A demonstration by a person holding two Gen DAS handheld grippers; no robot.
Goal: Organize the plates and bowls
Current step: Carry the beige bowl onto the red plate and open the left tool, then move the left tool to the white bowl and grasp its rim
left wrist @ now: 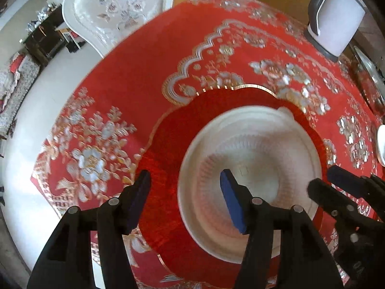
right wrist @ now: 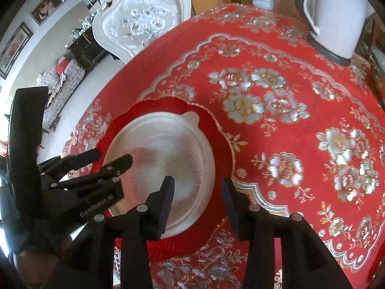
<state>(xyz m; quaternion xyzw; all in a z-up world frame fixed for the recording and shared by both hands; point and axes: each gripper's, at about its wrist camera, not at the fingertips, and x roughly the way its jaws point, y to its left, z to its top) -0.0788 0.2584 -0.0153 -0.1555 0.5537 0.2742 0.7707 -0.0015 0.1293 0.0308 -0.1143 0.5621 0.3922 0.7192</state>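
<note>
The left claw (left wrist: 185, 187) hangs released, its fingers spread across the near-left rim of the white bowl (left wrist: 250, 159). The right claw (right wrist: 197, 192) is likewise released, straddling the bowl's right rim. The bowl sits in a red plate (right wrist: 216, 125) on the bench (right wrist: 300, 96). A white kettle (left wrist: 336, 19) stands far right.

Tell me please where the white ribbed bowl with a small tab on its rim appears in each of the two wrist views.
Left wrist view: the white ribbed bowl is lower centre-right, on the red scalloped plate.
Right wrist view: the bowl is centre-left, on the same plate.
Shared landmark: the white electric kettle, top right in both.
</note>
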